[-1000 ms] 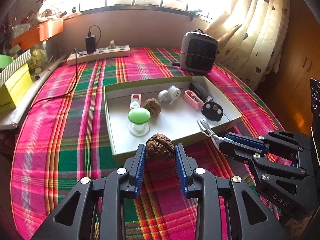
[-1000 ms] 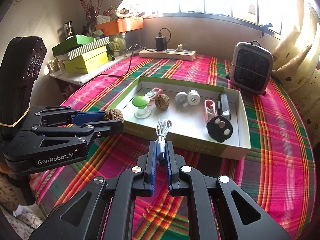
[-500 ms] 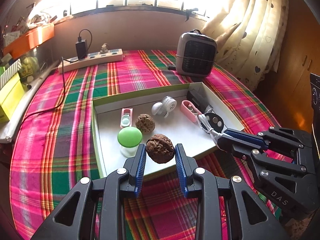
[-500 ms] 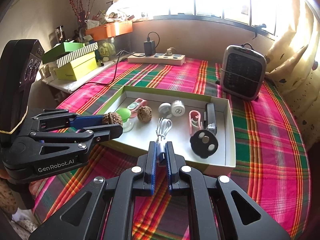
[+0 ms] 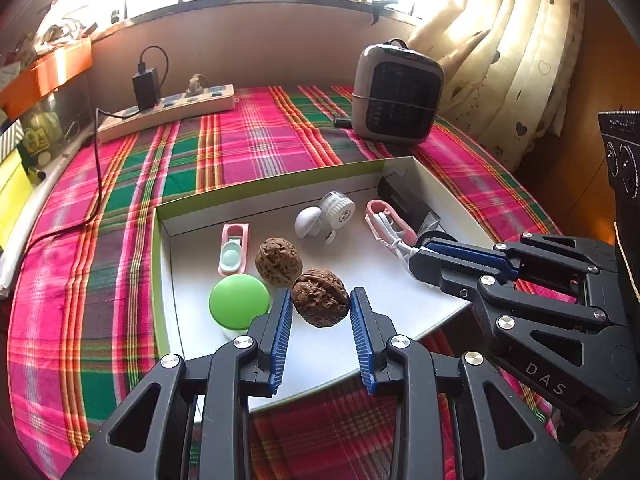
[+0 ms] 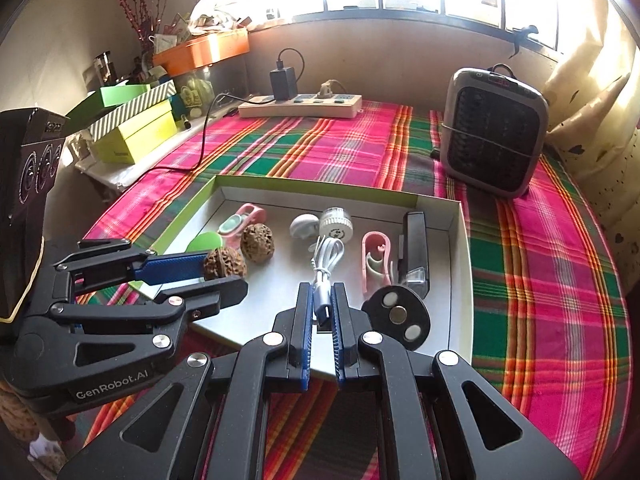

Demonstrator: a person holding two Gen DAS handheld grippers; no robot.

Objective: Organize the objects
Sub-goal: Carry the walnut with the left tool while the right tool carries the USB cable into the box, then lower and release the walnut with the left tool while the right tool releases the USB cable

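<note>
**Two items coming in over the tray**

The left gripper [image 5: 320, 306] fingers are clamping a walnut [image 5: 319, 297] above the white tray [image 5: 400, 304]; the right gripper [image 6: 320, 312] fingers are pinching a white cable [image 6: 326, 260]. Lowering each onto bare tray floor, clear of neighbours, before letting go looks wisest.

From my left wrist view, the right gripper [image 5: 416, 258] covered the black disc in the box [image 5: 280, 188]. Window glare washed out everything outside, and the shelf clutter [image 6: 180, 36] was too small to read.
</note>
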